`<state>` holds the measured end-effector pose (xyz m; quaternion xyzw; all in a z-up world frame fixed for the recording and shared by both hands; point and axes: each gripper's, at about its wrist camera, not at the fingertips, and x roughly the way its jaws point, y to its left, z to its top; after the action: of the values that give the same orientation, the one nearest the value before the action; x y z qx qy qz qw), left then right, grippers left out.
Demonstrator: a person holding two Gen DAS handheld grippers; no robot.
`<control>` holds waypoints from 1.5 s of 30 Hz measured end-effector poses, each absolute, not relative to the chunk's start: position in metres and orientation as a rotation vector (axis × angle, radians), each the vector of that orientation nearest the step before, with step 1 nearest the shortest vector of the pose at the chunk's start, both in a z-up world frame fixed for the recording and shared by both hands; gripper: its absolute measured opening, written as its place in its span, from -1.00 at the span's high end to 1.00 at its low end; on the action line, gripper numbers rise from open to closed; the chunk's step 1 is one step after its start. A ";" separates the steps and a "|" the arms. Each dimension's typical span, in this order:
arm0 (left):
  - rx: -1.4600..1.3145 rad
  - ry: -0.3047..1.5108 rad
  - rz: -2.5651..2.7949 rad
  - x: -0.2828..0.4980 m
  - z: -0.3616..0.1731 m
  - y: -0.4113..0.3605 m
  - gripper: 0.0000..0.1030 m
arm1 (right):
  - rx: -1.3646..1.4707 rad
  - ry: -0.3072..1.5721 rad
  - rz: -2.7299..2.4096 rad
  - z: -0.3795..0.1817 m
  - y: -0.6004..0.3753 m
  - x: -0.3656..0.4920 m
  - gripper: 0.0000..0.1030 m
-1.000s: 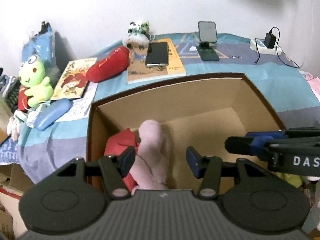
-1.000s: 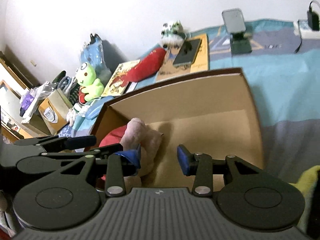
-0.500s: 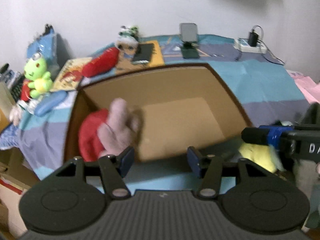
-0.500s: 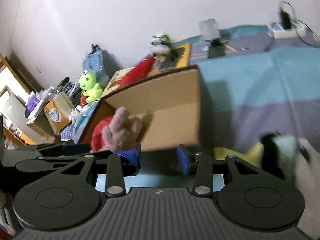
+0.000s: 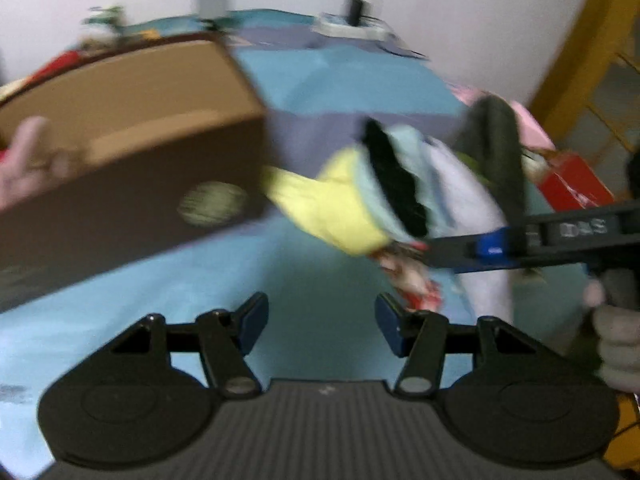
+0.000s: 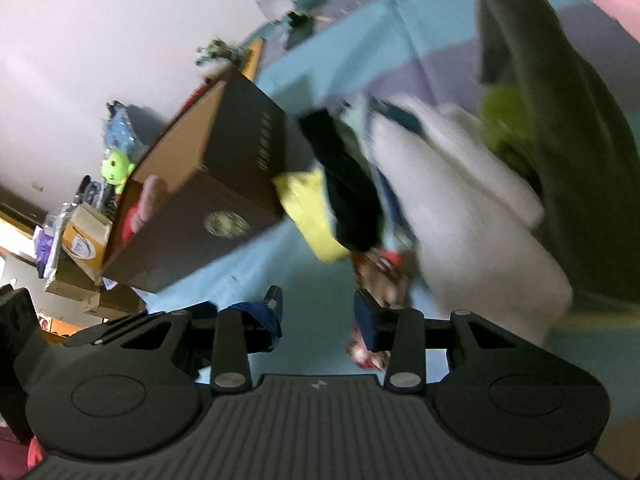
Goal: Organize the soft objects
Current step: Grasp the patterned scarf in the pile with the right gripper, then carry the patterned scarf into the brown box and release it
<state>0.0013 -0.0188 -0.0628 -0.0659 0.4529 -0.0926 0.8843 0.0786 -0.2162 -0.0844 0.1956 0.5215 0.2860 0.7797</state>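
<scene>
A brown cardboard box [image 5: 132, 184] [image 6: 224, 184] stands on the bed and holds a pink plush [image 5: 28, 160] [image 6: 146, 200] and a red soft item [image 6: 126, 224]. To its right lies a pile of soft things: a yellow piece [image 5: 332, 208] [image 6: 308, 208], a black piece [image 5: 396, 184] [image 6: 348, 192], a white plush [image 5: 472, 200] [image 6: 460, 208] and a dark green one [image 5: 496, 148] [image 6: 568, 160]. My left gripper [image 5: 320, 322] is open and empty above the blue sheet. My right gripper [image 6: 318, 314] is open and empty, near the pile; it shows at the right of the left wrist view [image 5: 520, 240].
A green frog plush [image 6: 114, 168], a blue plush and books lie behind the box by the wall. A phone stand [image 5: 210, 2] and a power strip [image 5: 352, 26] sit at the far end. A red box [image 5: 572, 184] is at the right; cardboard boxes [image 6: 80, 240] stand beside the bed.
Both grippers have swung right, away from the box opening and towards the pile of soft things. The box has shifted to the left of both views. Both stay open and empty.
</scene>
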 end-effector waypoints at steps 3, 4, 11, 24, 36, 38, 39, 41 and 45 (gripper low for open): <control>-0.099 0.918 -0.265 0.001 -0.077 -0.050 -0.16 | 0.431 1.140 0.588 -0.098 -0.224 0.076 0.56; -0.086 0.911 -0.284 0.002 -0.082 -0.059 -0.16 | 0.443 1.148 0.581 -0.102 -0.227 0.076 0.58; -0.062 0.937 -0.333 0.022 -0.112 -0.090 -0.16 | 0.513 1.160 0.553 -0.123 -0.235 0.080 0.60; -0.154 0.981 -0.414 0.030 -0.118 -0.083 0.77 | 0.570 1.235 0.586 -0.128 -0.233 0.082 0.95; -0.120 1.015 -0.467 -0.015 -0.064 -0.026 0.79 | 0.605 1.337 0.806 -0.091 -0.187 0.065 0.99; -0.130 0.986 -0.464 -0.019 -0.049 -0.010 0.79 | 0.592 1.303 0.849 -0.074 -0.174 0.066 0.99; -0.129 0.965 -0.463 -0.022 -0.042 -0.002 0.79 | 0.584 1.279 0.870 -0.065 -0.166 0.068 0.99; -0.121 0.913 -0.461 -0.026 -0.026 0.016 0.79 | 0.566 1.222 0.910 -0.044 -0.152 0.072 0.99; -0.098 0.793 -0.446 -0.023 0.011 0.049 0.79 | 0.520 1.099 0.970 -0.003 -0.119 0.083 0.99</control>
<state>-0.0226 0.0488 0.0110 -0.0475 0.3827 -0.2151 0.8972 0.0831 -0.1187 -0.0033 0.2347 0.4956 0.4376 0.7126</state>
